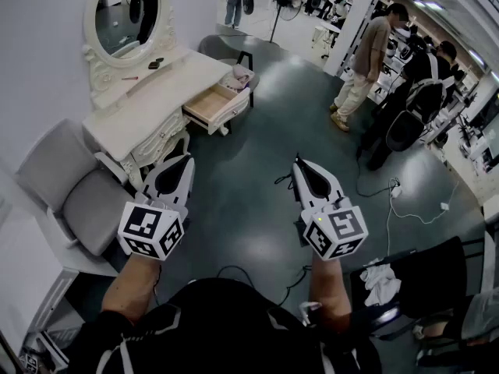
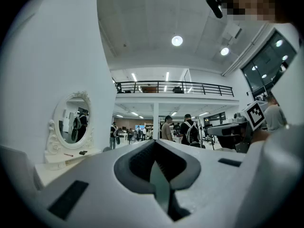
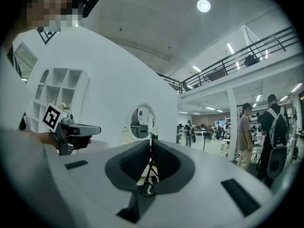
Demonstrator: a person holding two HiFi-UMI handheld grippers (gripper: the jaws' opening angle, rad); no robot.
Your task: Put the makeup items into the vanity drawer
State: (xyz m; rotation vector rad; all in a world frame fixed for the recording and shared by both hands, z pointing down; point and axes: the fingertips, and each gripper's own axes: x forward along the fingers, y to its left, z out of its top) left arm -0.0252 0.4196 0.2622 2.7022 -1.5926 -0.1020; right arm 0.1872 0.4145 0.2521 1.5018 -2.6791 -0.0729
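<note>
Left gripper point(image 1: 188, 160), right gripper point(image 1: 299, 164): level, closed

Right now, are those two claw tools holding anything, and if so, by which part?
Nothing is held. The left gripper and the right gripper both have their jaws shut with nothing between them, away from the vanity.

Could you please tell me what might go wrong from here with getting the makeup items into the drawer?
The drawer juts out open from the vanity; a gripper or leg could knock it on the approach. The makeup items are small and lie far back by the mirror, so the shut left gripper or right gripper might nudge them away. A cable on the floor ahead could be a trip hazard.
</note>
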